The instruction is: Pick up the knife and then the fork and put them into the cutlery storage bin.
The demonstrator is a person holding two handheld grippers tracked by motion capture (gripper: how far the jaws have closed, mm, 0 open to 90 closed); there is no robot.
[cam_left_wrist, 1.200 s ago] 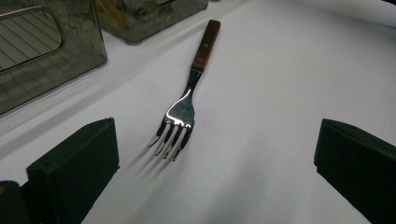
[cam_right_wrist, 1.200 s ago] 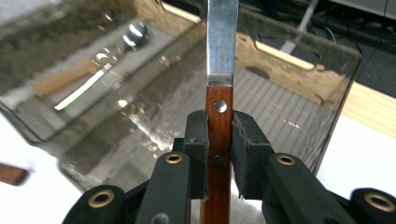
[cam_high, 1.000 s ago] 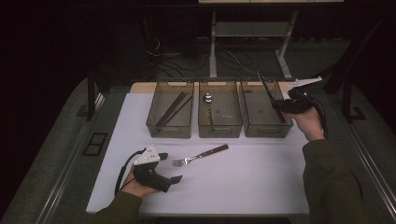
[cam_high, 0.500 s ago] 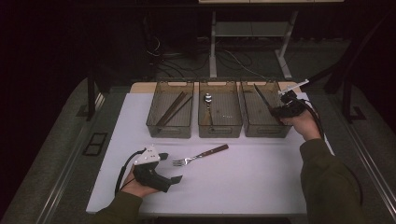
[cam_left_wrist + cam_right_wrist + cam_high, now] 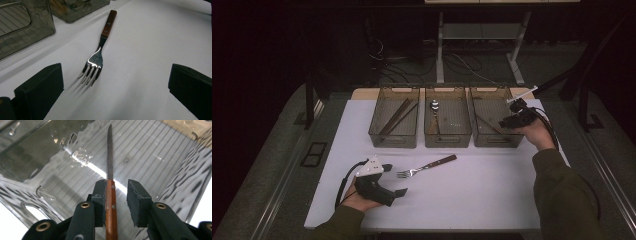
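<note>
Left gripper [image 5: 398, 192] sits low near the person's edge of the surface, hand wrapped around its body, jaws spread wide and level. Right gripper [image 5: 506, 122] is out at the far right on an outstretched forearm, angled downward, and its jaws have just been opening.

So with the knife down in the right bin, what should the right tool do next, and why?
Probably lift straight out. The right tool has just been opening: a gap shows beside the knife, which lies in the bin. The fork still waits.
</note>
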